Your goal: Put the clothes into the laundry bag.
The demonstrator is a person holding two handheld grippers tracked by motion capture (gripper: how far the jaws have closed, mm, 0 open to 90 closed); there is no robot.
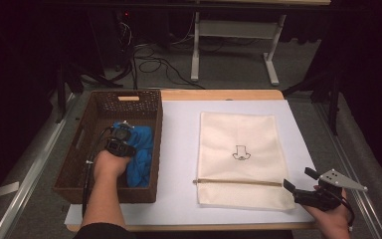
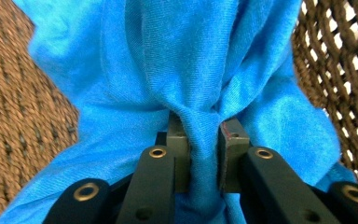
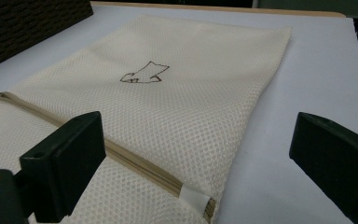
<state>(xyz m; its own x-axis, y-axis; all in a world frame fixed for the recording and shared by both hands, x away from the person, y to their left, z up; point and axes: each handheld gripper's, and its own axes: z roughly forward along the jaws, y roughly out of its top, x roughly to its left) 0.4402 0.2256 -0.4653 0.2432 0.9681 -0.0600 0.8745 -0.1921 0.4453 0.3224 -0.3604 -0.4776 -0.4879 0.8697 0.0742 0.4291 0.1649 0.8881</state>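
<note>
On the bench [image 1: 179, 209], the left tool [image 2: 204, 154] pinches blue cloth [image 2: 200, 70] inside the basket [image 1: 99, 107]. The right tool [image 3: 196, 158] gapes wide by the mesh bag [image 3: 177, 102].

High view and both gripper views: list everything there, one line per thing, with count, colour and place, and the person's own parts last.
Basket: one, dark brown wicker, left part of the table.
Cloth: one, bright blue, bunched inside the basket.
Mesh bag: one, cream with a small dark drawing, lying flat on the sheet, its zipper shut near the person's edge.
Sheet: one, white, covering the table top.
Table: one, light wood.
Left gripper: one, black, inside the basket, jaws pinching a fold of the cloth.
Right gripper: one, black with a grey plate, at the bag's near right corner, jaws wide apart, holding nothing.
Forearms: two, coming in from the bottom edge.
</note>
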